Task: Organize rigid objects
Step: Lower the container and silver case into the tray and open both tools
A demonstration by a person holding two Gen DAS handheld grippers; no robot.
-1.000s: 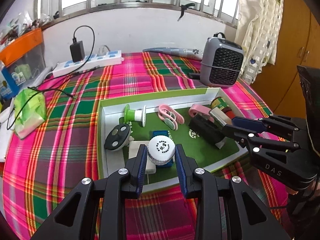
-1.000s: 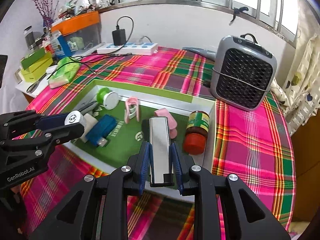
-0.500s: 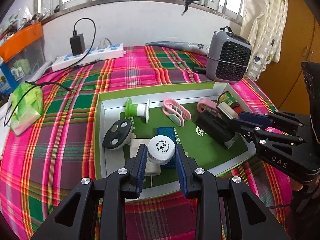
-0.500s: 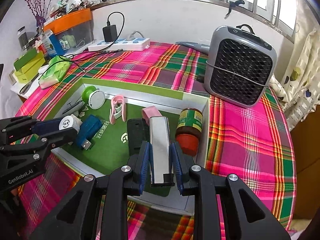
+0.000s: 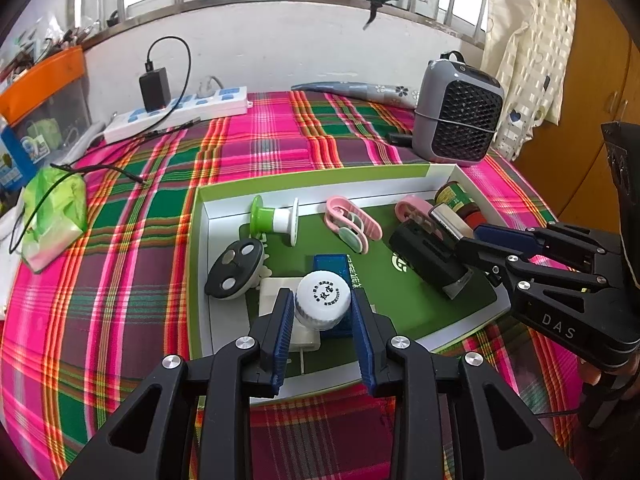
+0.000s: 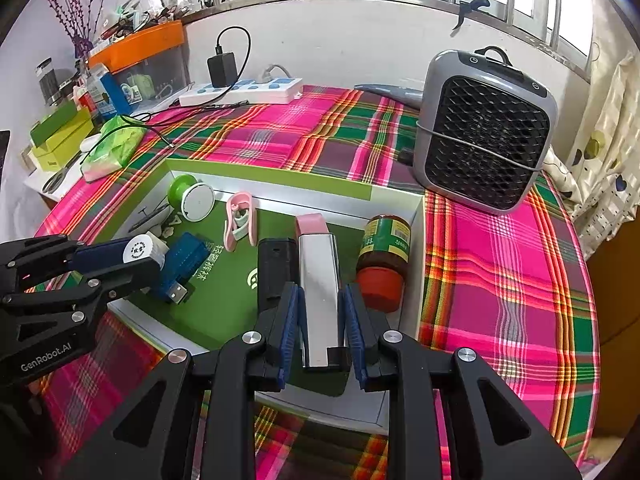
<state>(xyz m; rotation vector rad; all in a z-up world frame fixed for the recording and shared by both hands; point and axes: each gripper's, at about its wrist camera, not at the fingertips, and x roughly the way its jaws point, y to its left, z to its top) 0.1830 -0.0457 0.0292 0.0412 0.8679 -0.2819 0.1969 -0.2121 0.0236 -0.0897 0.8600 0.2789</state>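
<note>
Plaid cloth in pink and green covers the desk, where a shallow green-rimmed box holds the small hard goods being sorted. Behind the box's far right corner stands a grey fan heater.

The right gripper reaches over the near wall of the box, its fingers clamped on a silver bar that points away from the camera. The bar lies between a black block on its left and a green-labelled jar with a red lid, tipped on its side against the box's right wall.

At the box's near left, the left gripper brackets a white-capped bottle. Its fingers have just been opening slightly, yet the pads sit against the cap's sides. The bottle rests over a blue USB device and a white block.

Farther back lie a green-and-white spool and a pink clip.
</note>
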